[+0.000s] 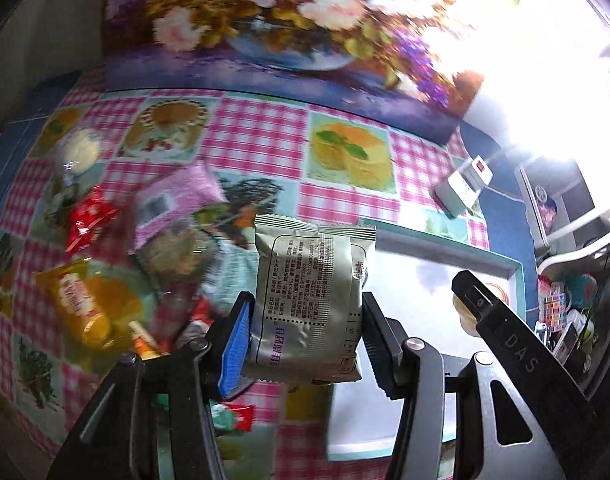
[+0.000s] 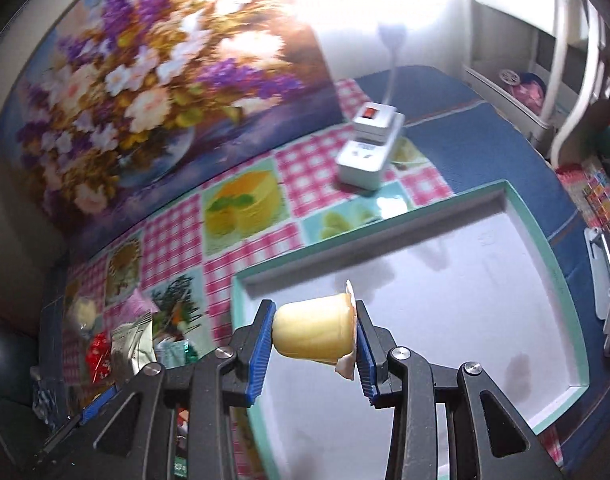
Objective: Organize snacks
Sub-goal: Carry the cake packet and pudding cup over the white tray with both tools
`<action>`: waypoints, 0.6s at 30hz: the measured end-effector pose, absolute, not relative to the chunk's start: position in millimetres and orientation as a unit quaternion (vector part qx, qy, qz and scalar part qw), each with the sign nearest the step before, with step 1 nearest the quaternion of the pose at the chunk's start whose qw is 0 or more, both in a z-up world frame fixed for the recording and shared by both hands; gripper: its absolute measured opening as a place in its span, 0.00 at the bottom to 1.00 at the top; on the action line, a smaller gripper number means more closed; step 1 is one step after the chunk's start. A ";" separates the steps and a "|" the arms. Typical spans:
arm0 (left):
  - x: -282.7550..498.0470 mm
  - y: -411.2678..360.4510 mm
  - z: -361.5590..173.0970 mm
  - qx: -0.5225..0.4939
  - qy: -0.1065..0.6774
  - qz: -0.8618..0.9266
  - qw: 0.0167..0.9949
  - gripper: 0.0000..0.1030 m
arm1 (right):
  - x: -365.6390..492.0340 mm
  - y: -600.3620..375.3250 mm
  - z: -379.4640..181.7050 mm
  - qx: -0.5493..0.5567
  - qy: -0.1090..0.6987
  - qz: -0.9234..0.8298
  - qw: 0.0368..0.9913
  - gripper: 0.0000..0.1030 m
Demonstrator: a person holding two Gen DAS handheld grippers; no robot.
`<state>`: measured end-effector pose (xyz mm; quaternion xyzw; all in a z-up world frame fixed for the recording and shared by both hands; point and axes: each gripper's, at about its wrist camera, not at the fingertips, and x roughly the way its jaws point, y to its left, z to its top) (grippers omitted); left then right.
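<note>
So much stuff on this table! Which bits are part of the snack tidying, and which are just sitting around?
Part of the job:
- silver snack packet in the left tongs
- yellow jelly cup in the right tongs
- teal-rimmed tray
- loose snack pile

Just lying about:
- white power strip
- flower picture
- checked tablecloth

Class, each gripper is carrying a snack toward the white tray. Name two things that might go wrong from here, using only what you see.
1. The right gripper clamps the yellow jelly cup sideways, one pad on its foil lid; it may slip or tear.
2. The left gripper holds the silver packet only low down, so it may sag or twist out before the tray.
</note>
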<state>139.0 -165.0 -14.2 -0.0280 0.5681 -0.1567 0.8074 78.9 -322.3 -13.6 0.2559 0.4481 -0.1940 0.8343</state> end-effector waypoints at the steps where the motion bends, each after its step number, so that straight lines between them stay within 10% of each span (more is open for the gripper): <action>1: 139.0 -170.9 -16.1 -0.024 0.569 -0.158 0.807 0.53 | 75.7 -329.8 -15.1 0.262 0.447 -0.203 0.831 0.39; 18: 131.9 -262.7 -55.7 0.033 0.577 -0.218 0.787 0.53 | 15.0 -417.4 -34.5 0.330 0.412 -0.335 0.781 0.39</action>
